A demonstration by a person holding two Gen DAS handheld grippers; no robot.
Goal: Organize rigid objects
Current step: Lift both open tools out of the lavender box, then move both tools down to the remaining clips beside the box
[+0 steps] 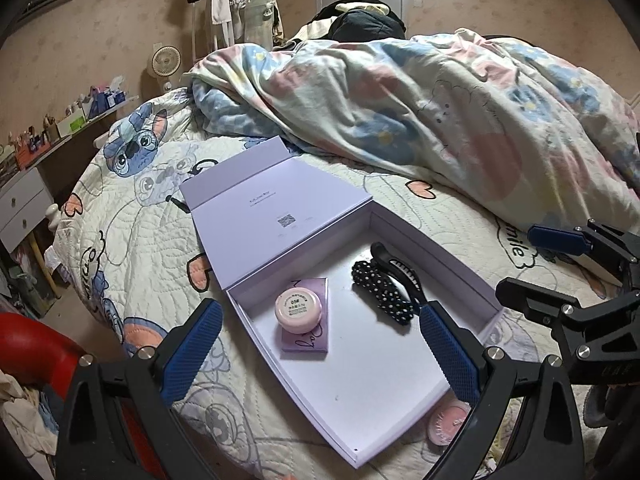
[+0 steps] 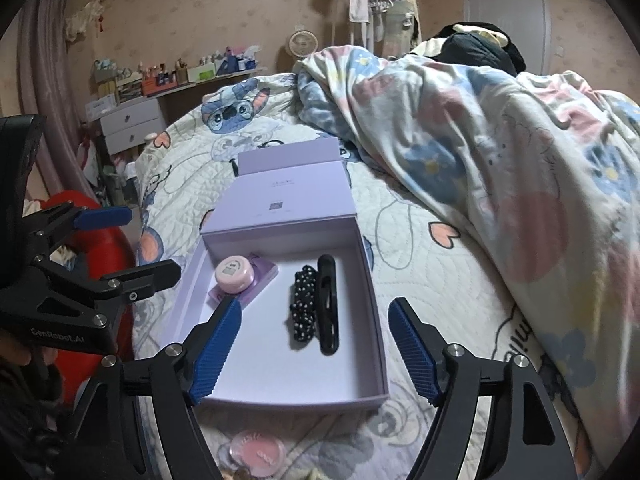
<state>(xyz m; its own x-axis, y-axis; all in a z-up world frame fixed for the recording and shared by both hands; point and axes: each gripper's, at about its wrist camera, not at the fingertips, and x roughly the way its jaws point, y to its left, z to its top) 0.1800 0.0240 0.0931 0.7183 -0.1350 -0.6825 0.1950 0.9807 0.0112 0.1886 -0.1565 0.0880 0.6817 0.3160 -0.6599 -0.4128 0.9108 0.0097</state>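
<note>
An open lilac box [image 1: 404,236] [image 2: 370,320] lies on the bed with its lid folded back. Inside are a round pink jar [image 1: 298,310] [image 2: 233,273] resting on a small purple case [image 1: 308,344] [image 2: 262,276], a black dotted scrunchie [image 1: 380,292] [image 2: 302,308] and a black hair clip [image 1: 396,266] [image 2: 329,308]. A pink round compact [image 1: 448,420] [image 2: 258,449] lies on the quilt outside the box's near edge. My left gripper [image 1: 320,344] is open and empty above the box. My right gripper [image 2: 314,344] is open and empty above the box's near part.
A crumpled floral duvet [image 1: 420,112] [image 2: 500,140] covers the far right of the bed. The quilted Stitch bedspread [image 1: 132,208] [image 2: 420,264] surrounds the box. A red object [image 1: 36,344] and a cluttered dresser [image 2: 132,120] stand left of the bed.
</note>
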